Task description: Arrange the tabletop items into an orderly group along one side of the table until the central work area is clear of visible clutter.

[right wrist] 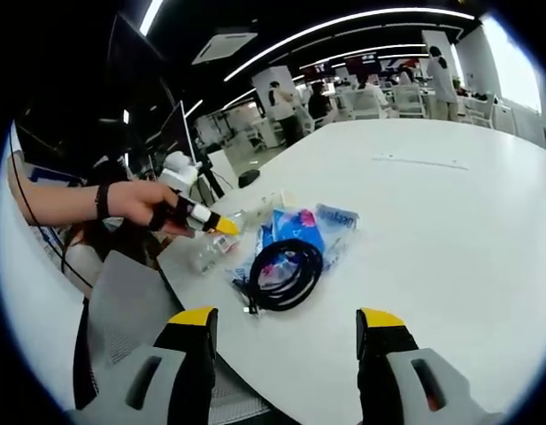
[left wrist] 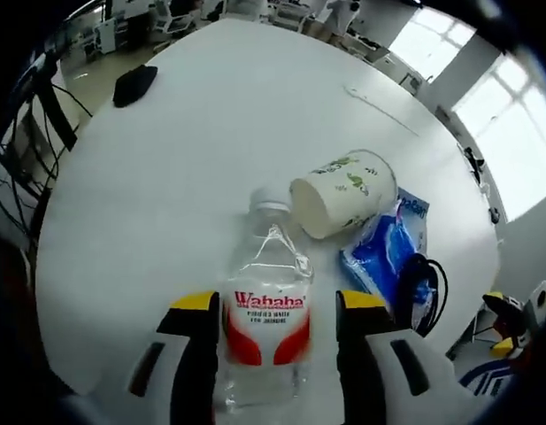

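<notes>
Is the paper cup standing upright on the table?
No, the paper cup lies on its side beside the water bottle, its open mouth facing the camera.

White table (left wrist: 193, 159), plain and unpatterned. Clear plastic water bottle (left wrist: 265, 310) with white cap, white label printed with red "Wahaha" lettering and red curved panels below. White paper cup (left wrist: 343, 192) scattered with green leaf motifs. Blue packet (left wrist: 388, 248) with paler, whitish mottling; in the right gripper view (right wrist: 295, 228), blue with a pink patch. Black coiled cable (right wrist: 286, 274). Black flat object (left wrist: 134, 84) far off on the table. Left gripper (left wrist: 277, 305): white jaws, yellow tips, black inner faces. Right gripper (right wrist: 286, 320): likewise white with yellow tips. Black wristband (right wrist: 102, 201) on the person's arm.
</notes>
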